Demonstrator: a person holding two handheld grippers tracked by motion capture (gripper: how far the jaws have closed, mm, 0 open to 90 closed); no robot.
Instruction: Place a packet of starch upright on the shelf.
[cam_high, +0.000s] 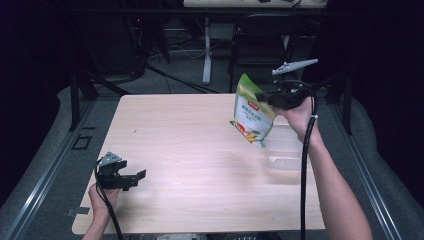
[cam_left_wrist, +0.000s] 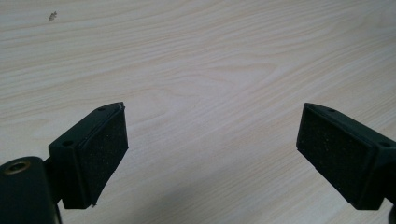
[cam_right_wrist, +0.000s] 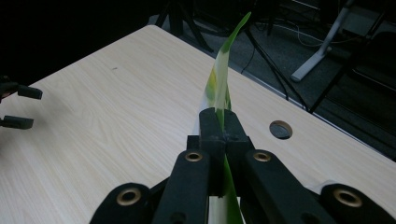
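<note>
A green and white snack pouch (cam_high: 252, 110) hangs in the air above the right side of the wooden table (cam_high: 190, 150), pinched near its top edge by my right gripper (cam_high: 267, 97). In the right gripper view the jaws are closed on the pouch's thin edge (cam_right_wrist: 219, 88), which rises between them. My left gripper (cam_high: 132, 177) rests low near the table's front left, open, with nothing between its pads (cam_left_wrist: 105, 149) but bare wood.
A clear plastic tray (cam_high: 285, 150) lies on the table under the pouch, near the right edge. A round cable hole (cam_right_wrist: 281, 129) sits in the tabletop. Chairs and desk legs stand in the dark behind the table.
</note>
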